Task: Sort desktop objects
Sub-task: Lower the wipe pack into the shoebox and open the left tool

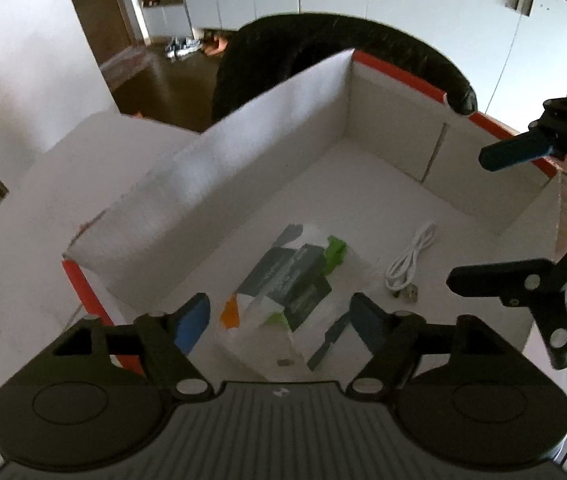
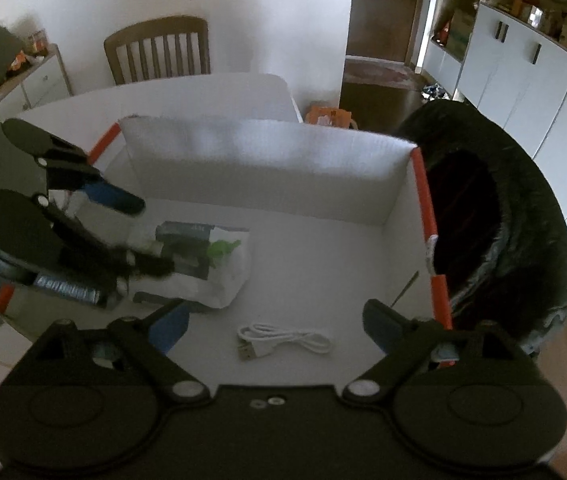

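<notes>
A white cardboard box with orange rims [image 1: 395, 68] [image 2: 423, 196] stands open on the table. Inside it lie a clear plastic packet with dark and green cards [image 1: 287, 288] [image 2: 199, 256] and a coiled white USB cable [image 1: 407, 264] [image 2: 279, 338]. My left gripper [image 1: 279, 320] [image 2: 139, 236] is open and empty, hovering just over the packet. My right gripper [image 2: 279, 328] is open and empty above the cable; its fingers [image 1: 511, 152] show at the right of the left wrist view.
A black furry neck pillow [image 1: 323, 40] [image 2: 523, 208] lies against the box's far side. A wooden chair [image 2: 159, 48] stands behind the white table [image 1: 15, 248]. White cabinets [image 2: 523, 72] line the wall.
</notes>
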